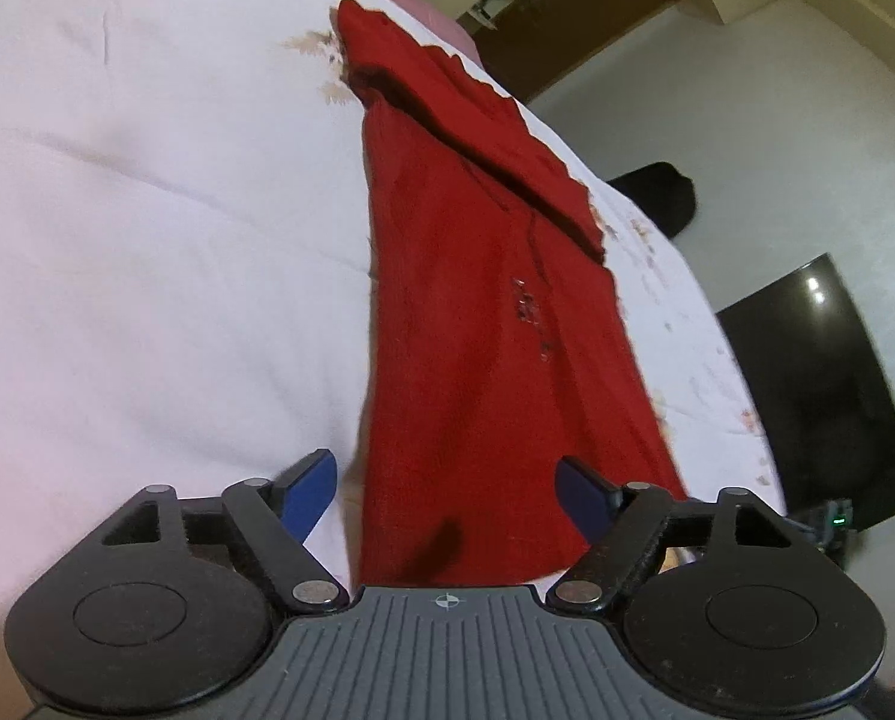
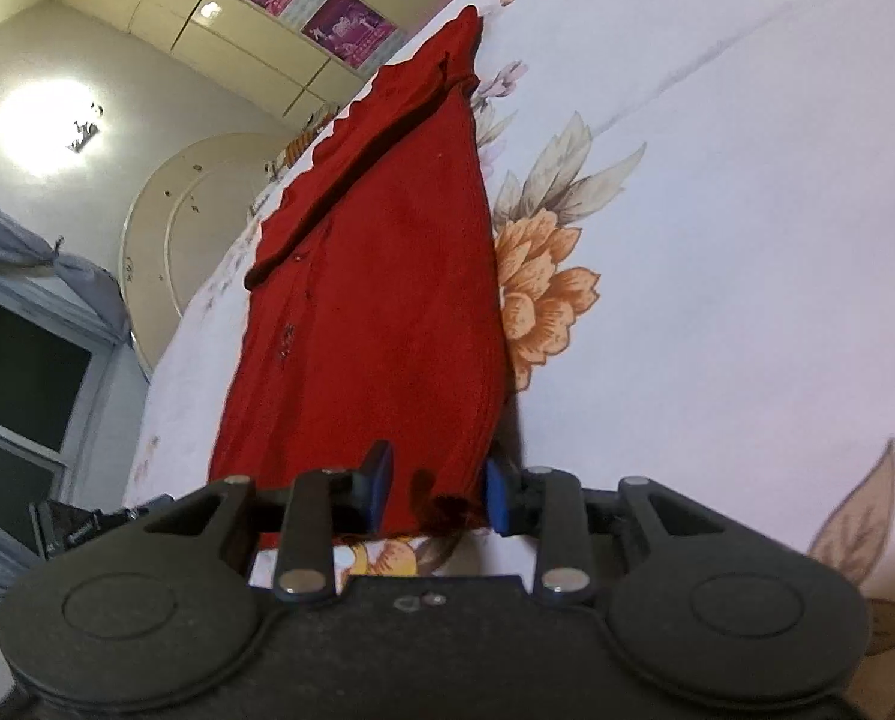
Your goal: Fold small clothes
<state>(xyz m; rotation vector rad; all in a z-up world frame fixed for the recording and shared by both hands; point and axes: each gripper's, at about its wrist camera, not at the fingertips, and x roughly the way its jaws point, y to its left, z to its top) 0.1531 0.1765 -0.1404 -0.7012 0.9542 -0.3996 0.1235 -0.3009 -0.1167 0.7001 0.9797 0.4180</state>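
A red knit garment (image 1: pixel 471 324) lies stretched away from me on the white flowered bedsheet (image 1: pixel 147 210), folded into a long strip with a scalloped flap laid along its far side. My left gripper (image 1: pixel 447 495) is open wide over the garment's near end. Its left fingertip (image 1: pixel 312 489) is over bare sheet and its right one over the cloth. In the right wrist view the same garment (image 2: pixel 381 300) runs away from my right gripper (image 2: pixel 438 489). Its near corner lies bunched between the narrowly parted blue pads (image 2: pixel 381 480), which do not visibly pinch it.
The bed's edge curves close along the garment's far side. Beyond it are pale floor, a black object (image 1: pixel 657 192) and a dark glossy cabinet (image 1: pixel 819 390). A window with grey curtains (image 2: pixel 21 372) and cupboards with pink posters (image 2: pixel 345 24) stand past the bed.
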